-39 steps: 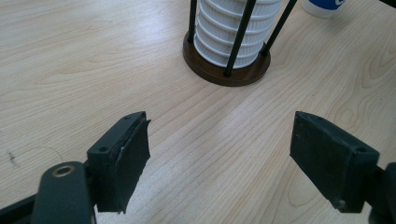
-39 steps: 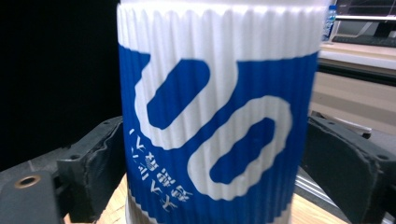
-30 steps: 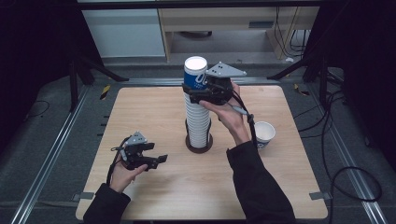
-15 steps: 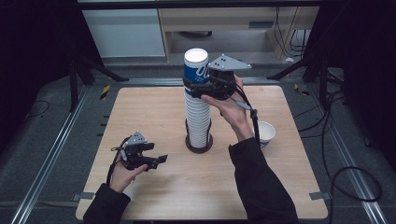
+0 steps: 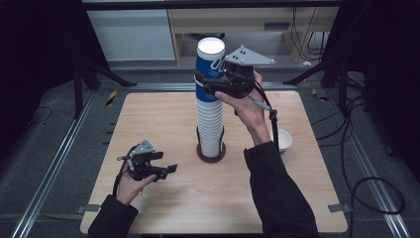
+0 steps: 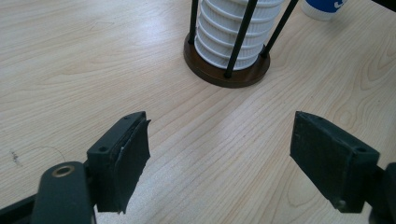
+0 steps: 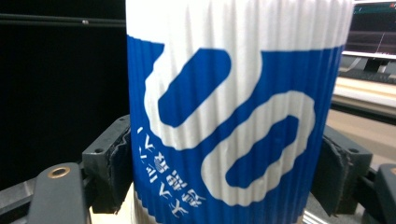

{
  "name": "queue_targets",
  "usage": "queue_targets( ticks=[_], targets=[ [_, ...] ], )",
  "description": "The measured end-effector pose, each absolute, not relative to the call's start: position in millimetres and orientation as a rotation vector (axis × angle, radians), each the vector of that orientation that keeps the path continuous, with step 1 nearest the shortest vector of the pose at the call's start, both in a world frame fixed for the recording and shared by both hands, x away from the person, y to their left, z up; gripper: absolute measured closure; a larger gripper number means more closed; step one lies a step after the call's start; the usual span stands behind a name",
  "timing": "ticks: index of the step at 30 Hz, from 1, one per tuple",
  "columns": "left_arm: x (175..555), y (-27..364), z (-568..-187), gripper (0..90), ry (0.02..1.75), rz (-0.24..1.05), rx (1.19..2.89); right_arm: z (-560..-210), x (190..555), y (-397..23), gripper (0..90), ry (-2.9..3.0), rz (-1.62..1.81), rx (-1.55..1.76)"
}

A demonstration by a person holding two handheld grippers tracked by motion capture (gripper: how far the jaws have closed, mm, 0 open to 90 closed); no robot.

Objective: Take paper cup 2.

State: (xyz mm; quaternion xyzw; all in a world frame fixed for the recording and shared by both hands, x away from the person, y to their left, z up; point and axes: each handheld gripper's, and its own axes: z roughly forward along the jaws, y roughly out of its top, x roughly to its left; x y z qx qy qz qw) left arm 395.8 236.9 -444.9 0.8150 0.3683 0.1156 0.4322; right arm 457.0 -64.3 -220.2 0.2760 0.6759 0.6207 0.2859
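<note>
Blue-and-white ribbed paper cup, seen upside down at the top of the tall stack of white ribbed paper cups, sits between the jaws of the right tool; in the right gripper view the cup fills the space between the two black pads, which press on its left and right flanks. These jaws have just been closing, with the cup between them, and now grip it.

Largest item: the light wooden tabletop, lying below both tools. The cup stack stands well below the right tool, inside a round dark-brown wooden holder with thin black upright rods. In the left gripper view the holder lies ahead of the left tool's jaws, slightly toward its right jaw, and apart from both.

Left tool: held low over the tabletop, its jaws spread wide and empty, with bare wood between them.

Smallest item: a single white paper cup, standing upright on the tabletop, below the right tool and on the far side of that forearm from the stack.
</note>
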Motion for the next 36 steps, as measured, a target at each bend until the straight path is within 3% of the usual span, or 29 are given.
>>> queue_targets(
  ticks=[15,36],
  targets=[
    [394,239,-441,19.3,0.918,0.297,2.013,-205,435,-94,20.4,1.766,1.660,0.705],
    [392,237,-437,19.6,0.901,0.295,2.019,-277,403,-156,20.3,1.847,1.583,0.789]
  ],
)
